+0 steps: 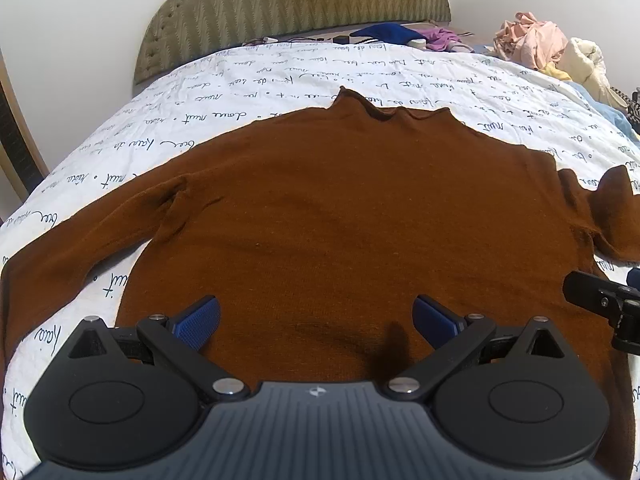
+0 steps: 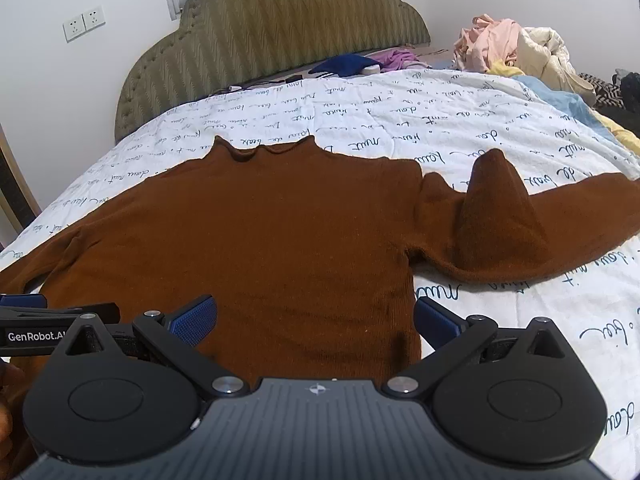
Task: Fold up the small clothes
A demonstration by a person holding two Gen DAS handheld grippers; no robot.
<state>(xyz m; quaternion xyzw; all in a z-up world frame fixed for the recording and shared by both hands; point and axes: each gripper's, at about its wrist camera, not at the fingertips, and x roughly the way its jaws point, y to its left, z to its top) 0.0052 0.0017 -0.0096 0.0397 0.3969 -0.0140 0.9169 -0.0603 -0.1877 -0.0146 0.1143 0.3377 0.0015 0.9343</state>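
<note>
A brown long-sleeved sweater (image 1: 320, 208) lies flat on the bed, neck away from me, both sleeves spread outward. In the right wrist view the sweater (image 2: 256, 232) has its right sleeve (image 2: 496, 220) bunched up into a peak. My left gripper (image 1: 316, 320) hovers wide open over the sweater's lower middle, nothing between its blue pads (image 1: 198, 322). My right gripper (image 2: 316, 320) is wide open above the sweater's lower right edge, one pad (image 2: 434, 320) over the bedspread. Part of the right gripper (image 1: 600, 304) shows at the left wrist view's right edge.
The white bedspread (image 1: 280, 80) with dark handwriting print covers the bed. An olive padded headboard (image 1: 296, 4) stands at the far end. A pile of pink and cream clothes (image 2: 516, 48) sits at the far right, blue and purple garments (image 2: 360, 62) near the headboard.
</note>
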